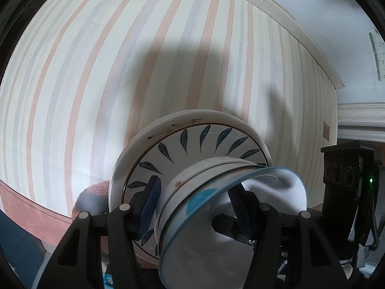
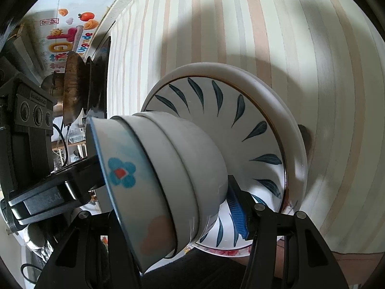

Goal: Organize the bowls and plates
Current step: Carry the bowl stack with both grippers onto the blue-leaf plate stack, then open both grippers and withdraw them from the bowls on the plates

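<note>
- The left gripper (image 1: 195,204) is holding the stack of bowls (image 1: 204,204) in the lower middle of the left wrist view. One blue pad is pressing outside the stack and the other is sitting inside the top bowl.
- The top bowl (image 1: 231,228) is showing its blue rim and a blue spot there.
- The bowls are sitting on a plate with blue leaves (image 1: 192,144), and a white plate (image 1: 216,118) is lying under it.
- The right gripper (image 2: 168,207) is sitting around the same bowl stack (image 2: 182,168) in the lower middle of the right wrist view. Its right blue pad (image 2: 237,214) is touching the bottom bowl. Its left finger is hiding behind the bowls, so I cannot tell if it is squeezing.
- Only this view is showing the blue flower (image 2: 121,172) on the top bowl.
- The striped cloth (image 2: 264,24) is filling the top of both views.
- The other gripper's black body is showing at the right edge of the left view and the left edge of the right view.
</note>
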The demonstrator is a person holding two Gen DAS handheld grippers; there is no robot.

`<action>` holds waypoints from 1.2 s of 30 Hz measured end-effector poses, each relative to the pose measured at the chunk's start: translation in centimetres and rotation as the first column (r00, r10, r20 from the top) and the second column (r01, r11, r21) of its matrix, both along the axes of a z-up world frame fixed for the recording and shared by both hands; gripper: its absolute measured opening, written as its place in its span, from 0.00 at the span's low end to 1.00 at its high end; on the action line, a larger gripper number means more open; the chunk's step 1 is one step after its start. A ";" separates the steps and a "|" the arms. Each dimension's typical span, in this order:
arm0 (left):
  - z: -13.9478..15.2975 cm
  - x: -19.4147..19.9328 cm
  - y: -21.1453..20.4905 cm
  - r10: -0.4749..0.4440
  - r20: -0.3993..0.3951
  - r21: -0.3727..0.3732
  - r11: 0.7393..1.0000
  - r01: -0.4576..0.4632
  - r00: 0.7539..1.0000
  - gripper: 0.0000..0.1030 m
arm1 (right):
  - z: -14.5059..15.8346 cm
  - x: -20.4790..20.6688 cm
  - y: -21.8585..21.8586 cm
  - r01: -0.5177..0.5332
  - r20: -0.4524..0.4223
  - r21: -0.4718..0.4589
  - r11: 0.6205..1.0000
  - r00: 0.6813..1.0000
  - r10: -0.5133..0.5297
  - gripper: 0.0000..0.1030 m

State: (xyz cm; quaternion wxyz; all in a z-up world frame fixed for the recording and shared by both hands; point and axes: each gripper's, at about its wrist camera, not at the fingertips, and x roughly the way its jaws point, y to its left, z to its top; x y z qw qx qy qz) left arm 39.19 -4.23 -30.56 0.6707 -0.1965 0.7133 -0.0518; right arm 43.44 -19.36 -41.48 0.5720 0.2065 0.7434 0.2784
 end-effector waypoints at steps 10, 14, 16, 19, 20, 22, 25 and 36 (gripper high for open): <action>0.0 -0.1 -0.4 -0.022 0.019 0.023 0.999 0.022 1.000 0.54 | 0.3 -0.6 -0.7 0.003 0.005 -0.025 1.000 1.000 -0.002 0.55; 0.4 -0.4 -0.9 -0.041 0.042 0.059 0.998 0.038 0.998 0.53 | 0.2 -1.1 -1.2 0.033 -0.012 -0.019 0.999 0.999 -0.033 0.55; 0.6 -0.6 -1.1 -0.050 0.053 0.078 0.996 0.046 0.997 0.53 | 0.3 -1.2 -1.5 0.044 -0.003 -0.023 0.999 0.999 -0.044 0.55; 1.6 -1.0 -1.0 -0.054 0.079 0.100 0.994 0.046 0.995 0.53 | 1.3 -1.5 -1.8 0.045 0.043 -0.049 0.998 0.998 -0.043 0.55; 2.1 -1.1 -0.9 -0.056 0.094 0.118 0.992 0.045 0.994 0.53 | 1.7 -1.6 -1.9 0.047 0.057 -0.055 0.997 0.997 -0.044 0.55; 3.2 -1.5 -0.7 -0.065 0.125 0.148 0.988 0.046 0.990 0.53 | 2.6 -1.7 -2.4 0.057 0.091 -0.076 0.995 0.995 -0.050 0.55; 5.0 -2.6 -0.3 -0.073 0.174 0.193 0.980 0.038 0.982 0.54 | 4.9 -2.2 -3.1 0.067 0.174 -0.138 0.988 0.984 -0.043 0.56; 11.9 -8.6 1.0 -0.133 0.389 0.302 0.953 0.010 0.912 0.90 | 16.5 -9.2 -3.0 0.201 0.518 -0.328 0.923 0.855 -0.002 0.86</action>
